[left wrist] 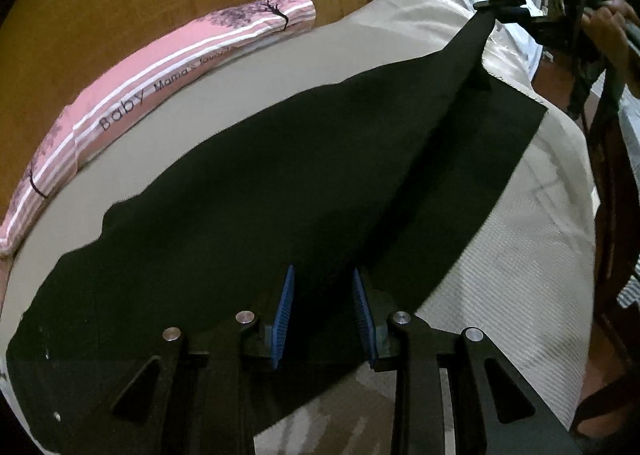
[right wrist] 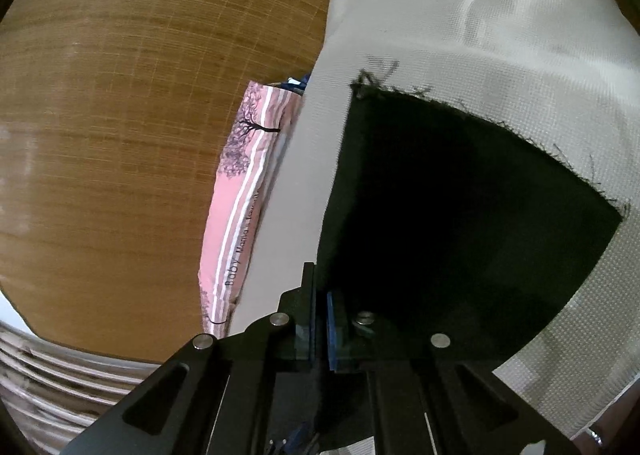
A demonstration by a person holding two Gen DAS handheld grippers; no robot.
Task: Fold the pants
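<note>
Two tongs: right tongs pinch the black pants; left tongs partly open.

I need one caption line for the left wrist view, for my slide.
Left tongs open over black pants on a beige bed cover; right tongs pinch the far end.

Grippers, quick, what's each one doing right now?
Left gripper: open, pads apart over the black pants, not pinching.
Right gripper: shut on a corner of the pants, lifted.
</note>
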